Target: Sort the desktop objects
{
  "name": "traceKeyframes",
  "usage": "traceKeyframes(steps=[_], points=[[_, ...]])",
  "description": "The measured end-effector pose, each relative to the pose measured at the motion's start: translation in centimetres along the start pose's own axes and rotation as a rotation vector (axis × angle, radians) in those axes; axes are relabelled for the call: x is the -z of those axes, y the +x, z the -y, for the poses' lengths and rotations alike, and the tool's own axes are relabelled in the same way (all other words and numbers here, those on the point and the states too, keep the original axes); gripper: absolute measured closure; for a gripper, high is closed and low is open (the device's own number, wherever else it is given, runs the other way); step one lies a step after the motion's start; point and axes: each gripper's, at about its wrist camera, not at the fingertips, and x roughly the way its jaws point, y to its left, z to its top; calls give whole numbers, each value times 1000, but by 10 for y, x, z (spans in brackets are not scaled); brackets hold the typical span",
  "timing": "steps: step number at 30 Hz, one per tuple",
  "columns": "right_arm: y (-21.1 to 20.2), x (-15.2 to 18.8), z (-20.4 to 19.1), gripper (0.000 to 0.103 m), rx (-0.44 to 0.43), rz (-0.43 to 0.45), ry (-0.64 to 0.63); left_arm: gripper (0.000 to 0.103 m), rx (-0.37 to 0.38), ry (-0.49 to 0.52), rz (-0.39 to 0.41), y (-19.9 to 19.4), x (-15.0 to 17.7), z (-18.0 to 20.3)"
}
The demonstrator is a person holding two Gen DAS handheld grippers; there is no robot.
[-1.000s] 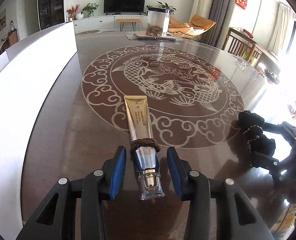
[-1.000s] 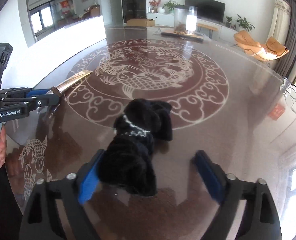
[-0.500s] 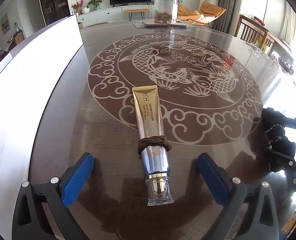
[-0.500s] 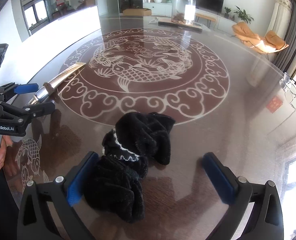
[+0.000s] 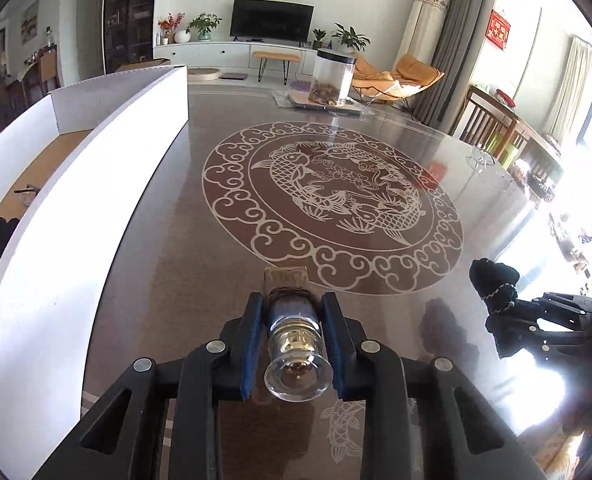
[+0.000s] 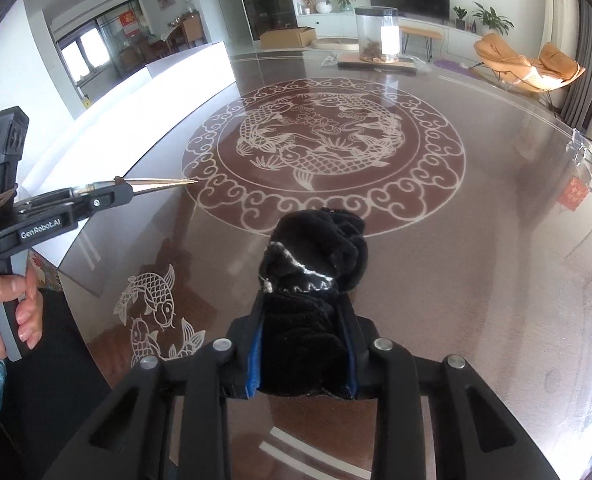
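Your left gripper [image 5: 292, 344] closed on the tube [image 5: 292, 316], your right gripper [image 6: 304, 344] on the black cloth [image 6: 316, 264]; both lifted off the counter [image 5: 184, 280].

A home living room: television [image 5: 272, 19], lounge chair [image 5: 400, 76], houseplants [image 5: 204, 24], fish-patterned table [image 5: 336, 200].

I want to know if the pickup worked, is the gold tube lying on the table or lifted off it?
Lifted. The left gripper is shut on the gold tube, which sticks out level above the table.
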Motion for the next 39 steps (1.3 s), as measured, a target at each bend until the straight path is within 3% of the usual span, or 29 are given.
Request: traceKeyframes(steps=[9, 14, 18, 22, 25, 27, 29, 30, 31, 36, 39], points=[[-5, -21, -50, 71, -59, 53, -109, 74, -22, -101, 188, -88, 2, -33], [-19, -88, -107, 71, -172, 126, -247, 74, -73, -159, 260, -147, -24, -81], [-11, -163, -177, 71, -292, 159, -378, 74, -198, -212, 237, -160, -52, -148], [17, -226, -249, 70, -354, 160, -481, 74, -303, -260, 150, -139, -67, -207], [57, -258, -293, 69, -399, 73, -510, 74, -342, -305, 54, -108, -67, -236], [88, -266, -314, 56, -454, -21, -504, 72, -385, -352, -27, -89, -62, -250], [123, -268, -329, 0, -479, -172, -491, 52, -437, -397, -79, -77, -56, -257], [132, -267, -332, 0, -481, -209, -483, 32, -458, -413, -83, -75, -54, -258], [139, -267, -333, 0, -470, -231, -481, 21, -477, -423, -68, -82, -49, -263], [138, -278, -318, 0, -408, -227, -450, 18, -540, -470, -27, -103, -48, -259], [132, -284, -314, 0, -345, -247, -497, 8, -549, -503, -66, -111, -54, -253]])
